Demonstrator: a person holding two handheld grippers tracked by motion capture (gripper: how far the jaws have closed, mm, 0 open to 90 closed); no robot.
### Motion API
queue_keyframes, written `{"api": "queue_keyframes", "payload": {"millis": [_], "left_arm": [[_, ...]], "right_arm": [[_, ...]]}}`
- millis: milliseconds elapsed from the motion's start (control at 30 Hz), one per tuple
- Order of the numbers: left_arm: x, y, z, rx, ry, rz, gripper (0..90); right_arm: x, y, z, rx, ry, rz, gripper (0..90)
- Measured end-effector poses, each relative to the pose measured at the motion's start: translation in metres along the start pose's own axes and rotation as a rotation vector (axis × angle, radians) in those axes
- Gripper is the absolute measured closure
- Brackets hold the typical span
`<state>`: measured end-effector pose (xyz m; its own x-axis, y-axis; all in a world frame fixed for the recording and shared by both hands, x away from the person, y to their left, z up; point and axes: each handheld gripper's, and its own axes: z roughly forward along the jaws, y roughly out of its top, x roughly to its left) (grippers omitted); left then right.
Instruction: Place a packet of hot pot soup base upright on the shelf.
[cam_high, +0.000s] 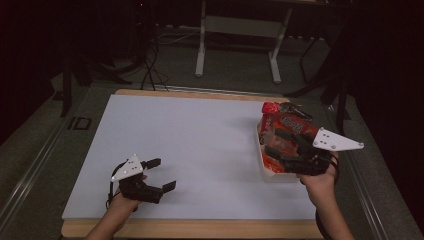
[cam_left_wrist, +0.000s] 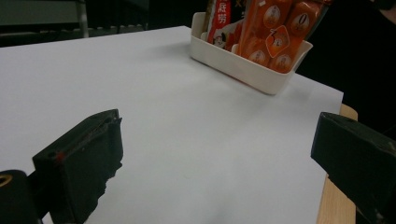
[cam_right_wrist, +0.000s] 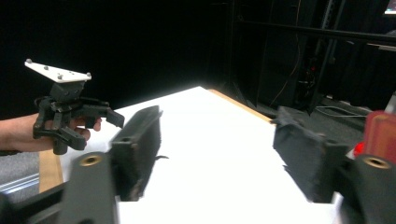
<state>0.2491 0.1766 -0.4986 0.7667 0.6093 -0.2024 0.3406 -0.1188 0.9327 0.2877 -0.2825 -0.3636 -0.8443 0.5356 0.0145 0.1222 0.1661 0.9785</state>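
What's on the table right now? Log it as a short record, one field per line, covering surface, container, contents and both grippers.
surface: white table top on a wooden board
container: white tray near the table's right edge
contents: orange and red snack packets standing in the tray
left gripper: left gripper low over the near left of the table, jaws open, nothing between them
right gripper: right gripper over the tray, jaws open, nothing seen between them

Snack packets (cam_high: 285, 131) in tray (cam_high: 266, 172) — table's (cam_high: 200, 140) right side.
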Motion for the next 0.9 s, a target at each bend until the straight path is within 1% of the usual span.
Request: {"api": "queue_keyframes", "payload": {"millis": [33,67,133,200,233,267,300,333,433,500,567,600,633,667,733,767,800,833,867,900], "left_arm": [[0.0,0.0,0.0,0.0,0.0,0.0,2.7],[0.0,0.0,0.0,0.001,-0.002,0.002,2.7],[0.0,0.0,0.0,0.0,-0.001,0.002,2.7],[0.0,0.0,0.0,0.0,-0.002,0.002,2.7],[0.0,0.0,0.0,0.0,-0.002,0.003,2.8],[-0.001,-0.001,0.0,0.001,-0.002,0.005,2.8],[-0.001,-0.001,0.0,0.002,-0.003,0.005,2.8],[-0.001,-0.001,0.001,0.003,-0.002,0.005,2.7],[-0.001,-0.001,0.001,0.005,-0.004,0.008,2.7],[-0.001,-0.001,0.001,0.004,-0.004,0.011,2.7],[-0.002,-0.001,0.001,0.001,-0.005,0.013,2.7],[-0.002,-0.001,0.001,0.001,-0.005,0.013,2.7],[-0.002,-0.001,0.0,-0.001,-0.004,0.015,2.7],[-0.003,-0.001,0.0,0.0,-0.005,0.018,2.8],[-0.003,-0.001,0.0,0.001,-0.003,0.02,2.7],[-0.003,-0.001,0.0,0.001,-0.004,0.021,2.7],[-0.003,-0.001,0.0,0.001,-0.004,0.021,2.8],[-0.004,-0.001,0.0,0.0,-0.003,0.023,2.8],[-0.004,-0.001,0.0,0.0,-0.004,0.023,2.7],[-0.004,-0.002,-0.001,0.0,-0.004,0.021,2.7]], "right_arm": [[0.001,-0.002,0.002,0.0,0.003,0.007,30.1],[0.003,-0.009,0.006,0.0,0.018,0.019,24.9],[0.005,-0.014,0.008,0.006,0.018,0.028,23.5],[0.006,-0.021,0.012,0.015,0.03,0.033,19.3],[0.007,-0.024,0.013,0.02,0.027,0.033,19.3],[0.008,-0.027,0.014,0.023,0.033,0.042,19.0],[0.008,-0.031,0.016,0.026,0.048,0.049,17.4],[0.009,-0.034,0.017,0.027,0.052,0.052,15.3],[0.01,-0.043,0.021,0.031,0.054,0.058,14.5],[0.012,-0.056,0.028,0.059,0.046,0.05,13.7],[0.013,-0.064,0.032,0.083,0.066,0.058,13.9],[0.013,-0.064,0.032,0.083,0.066,0.058,13.9],[0.013,-0.068,0.034,0.097,0.064,0.063,14.0],[0.015,-0.078,0.037,0.117,0.074,0.062,14.1],[0.016,-0.086,0.04,0.141,0.075,0.064,14.3],[0.017,-0.09,0.041,0.142,0.086,0.076,14.3],[0.017,-0.09,0.041,0.142,0.086,0.076,14.3],[0.017,-0.093,0.042,0.153,0.092,0.081,14.3],[0.018,-0.097,0.045,0.175,0.085,0.073,14.4],[0.018,-0.098,0.046,0.179,0.09,0.075,14.4]]}}
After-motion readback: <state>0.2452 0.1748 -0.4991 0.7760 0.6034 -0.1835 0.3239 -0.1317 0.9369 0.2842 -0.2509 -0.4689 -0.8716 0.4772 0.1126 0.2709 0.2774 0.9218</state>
